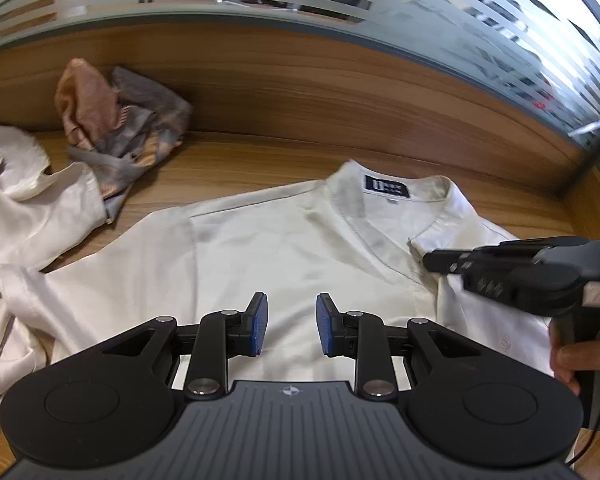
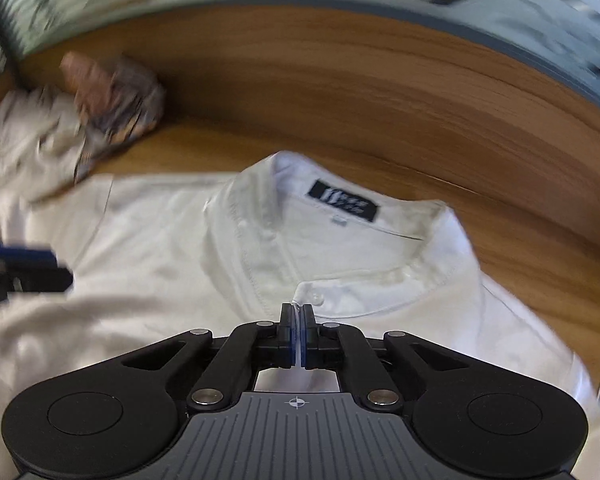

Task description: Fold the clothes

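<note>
1. Pinching a fold of the white shirt [image 2: 160, 248] below its collar, the right gripper [image 2: 297, 316] is clenched on the fabric.
2. The left gripper [image 1: 291, 322] is held released above the shirt's chest.
3. The dark neck label [image 1: 387, 189] is seen, its writing unreadable.
4. A patterned cloth [image 1: 128, 120] lies far left on the wooden table [image 1: 260, 156], blurred in the right view.
</note>
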Demonstrator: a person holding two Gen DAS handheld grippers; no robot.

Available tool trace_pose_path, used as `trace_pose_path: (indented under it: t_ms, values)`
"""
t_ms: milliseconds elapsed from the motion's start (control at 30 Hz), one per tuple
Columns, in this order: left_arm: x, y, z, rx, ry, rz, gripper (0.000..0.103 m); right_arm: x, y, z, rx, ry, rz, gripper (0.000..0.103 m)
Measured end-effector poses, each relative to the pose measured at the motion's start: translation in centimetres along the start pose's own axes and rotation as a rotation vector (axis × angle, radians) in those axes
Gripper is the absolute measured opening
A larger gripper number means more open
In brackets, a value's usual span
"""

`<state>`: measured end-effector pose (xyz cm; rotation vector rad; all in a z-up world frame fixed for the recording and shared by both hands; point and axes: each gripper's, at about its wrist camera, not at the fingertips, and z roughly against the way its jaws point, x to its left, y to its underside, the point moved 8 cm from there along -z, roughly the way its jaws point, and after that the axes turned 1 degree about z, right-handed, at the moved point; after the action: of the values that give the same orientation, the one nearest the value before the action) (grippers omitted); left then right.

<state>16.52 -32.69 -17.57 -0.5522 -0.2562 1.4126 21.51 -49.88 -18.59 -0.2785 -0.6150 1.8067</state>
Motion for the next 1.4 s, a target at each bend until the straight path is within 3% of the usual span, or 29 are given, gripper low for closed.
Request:
trace_pose_path:
  t_ms: [167, 500, 600, 833, 933, 967, 1000, 1400]
  values:
    - [-2.8, -0.2, -1.5, 0.011, 0.044, -0.033, 0.032, -3.4, 0.8, 2.3, -0.053, -0.033, -0.230, 0.004]
    - [-10.9, 0.8, -5.6, 0.078, 0.112, -0.220, 0.046, -7.1, 4.0, 3.6, -0.061, -0.028, -0.393, 0.004]
    - [-12.8, 1.3, -6.5, 0.090, 0.115, -0.283, 0.053, -7.7, 4.6, 3.7, -0.064, -0.039, -0.420, 0.004]
    - [-14.2, 1.9, -8.6, 0.115, 0.037, -0.329, 0.052, -8.4, 4.9, 3.8, -0.081, -0.073, -0.458, 0.004]
    - [-13.8, 1.7, -9.1, 0.104, 0.013, -0.322, 0.036, -8.5, 4.8, 4.0, -0.089, -0.089, -0.466, 0.004]
    - [-13.7, 1.6, -9.1, 0.089, 0.016, -0.318, 0.015, -8.5, 4.7, 4.1, -0.092, -0.095, -0.467, 0.004]
    - [-13.5, 1.3, -8.8, 0.064, 0.032, -0.304, 0.002, -8.5, 4.7, 4.2, -0.095, -0.102, -0.469, 0.004]
    - [-9.8, -0.7, -3.8, -0.081, 0.119, -0.047, 0.001, -6.6, 2.4, 3.4, -0.111, -0.210, -0.446, 0.004]
